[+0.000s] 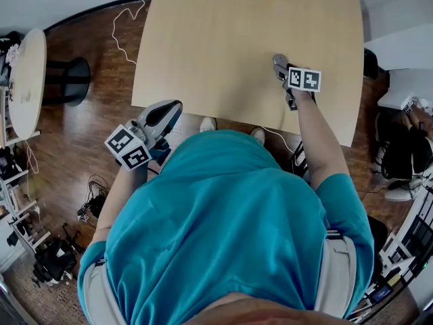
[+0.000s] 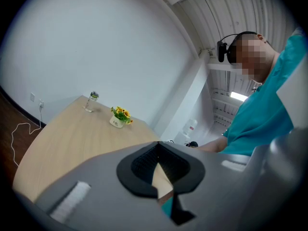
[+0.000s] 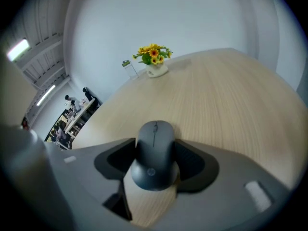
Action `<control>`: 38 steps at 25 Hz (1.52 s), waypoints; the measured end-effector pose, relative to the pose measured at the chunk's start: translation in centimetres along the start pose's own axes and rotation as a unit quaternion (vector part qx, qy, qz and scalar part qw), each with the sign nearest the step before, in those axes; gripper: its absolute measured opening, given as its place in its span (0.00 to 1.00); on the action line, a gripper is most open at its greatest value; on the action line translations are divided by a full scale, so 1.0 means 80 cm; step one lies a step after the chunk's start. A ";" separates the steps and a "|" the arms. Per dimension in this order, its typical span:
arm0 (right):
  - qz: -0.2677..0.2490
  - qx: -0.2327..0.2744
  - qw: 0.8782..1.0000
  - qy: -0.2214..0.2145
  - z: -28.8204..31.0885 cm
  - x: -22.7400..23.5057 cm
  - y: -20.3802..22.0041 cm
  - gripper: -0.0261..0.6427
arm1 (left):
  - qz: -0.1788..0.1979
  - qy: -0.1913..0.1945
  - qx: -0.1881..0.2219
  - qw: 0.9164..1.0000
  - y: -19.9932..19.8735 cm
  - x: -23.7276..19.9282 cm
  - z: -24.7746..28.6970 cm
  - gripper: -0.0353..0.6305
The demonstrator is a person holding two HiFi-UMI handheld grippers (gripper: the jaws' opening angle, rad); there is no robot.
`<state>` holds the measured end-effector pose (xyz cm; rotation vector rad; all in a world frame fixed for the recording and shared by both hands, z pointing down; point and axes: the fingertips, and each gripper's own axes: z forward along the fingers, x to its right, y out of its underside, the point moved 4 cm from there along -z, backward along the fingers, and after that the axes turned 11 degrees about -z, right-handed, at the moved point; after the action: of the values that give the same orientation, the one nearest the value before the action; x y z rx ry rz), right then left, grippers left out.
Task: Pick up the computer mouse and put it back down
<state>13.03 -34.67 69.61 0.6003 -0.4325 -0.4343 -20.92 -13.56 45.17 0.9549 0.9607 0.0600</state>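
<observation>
A dark grey computer mouse (image 3: 155, 153) sits between the pads of my right gripper (image 3: 155, 146), which is shut on its sides. The mouse points away from the camera, just above or on the light wooden table (image 3: 226, 100); I cannot tell whether it touches the top. In the head view the right gripper (image 1: 281, 70) is over the table's near right part, with the mouse (image 1: 279, 63) showing at its tip. My left gripper (image 1: 169, 107) hangs off the table's near left edge, shut and holding nothing; its jaws (image 2: 158, 146) meet at the tips.
A small pot of yellow flowers (image 3: 154, 61) and a clear glass (image 3: 129, 69) stand at the table's far edge. A white cable (image 1: 125, 26) lies on the wooden floor to the left, beside a round side table (image 1: 27, 80). Shelves with gear line both sides.
</observation>
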 end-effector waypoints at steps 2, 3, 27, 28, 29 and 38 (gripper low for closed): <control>0.015 0.008 1.000 0.002 0.001 0.003 0.000 0.44 | 0.001 0.000 -0.001 1.000 0.001 0.000 0.000 0.06; 0.025 0.012 1.000 0.000 0.002 0.003 -0.001 0.44 | 0.001 0.000 -0.001 1.000 0.000 0.000 -0.001 0.06; 0.056 0.284 0.948 -0.132 -0.239 -0.037 -0.038 0.24 | 0.042 0.084 -0.009 0.996 -0.008 0.043 0.067 0.06; 0.045 0.301 0.942 -0.140 -0.259 -0.041 -0.042 0.20 | 0.047 0.089 -0.009 0.995 -0.009 0.051 0.073 0.06; 0.034 0.317 0.936 -0.149 -0.280 -0.045 -0.046 0.15 | 0.052 0.093 -0.008 0.994 -0.011 0.060 0.078 0.06; -0.085 0.376 0.885 -0.260 -0.410 -0.077 -0.044 0.04 | 0.072 0.079 -0.004 0.994 0.004 0.158 0.104 0.06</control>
<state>23.56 -19.71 41.45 1.2926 -1.0946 -0.5991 -7.23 -13.38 38.78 1.0230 1.0353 0.2641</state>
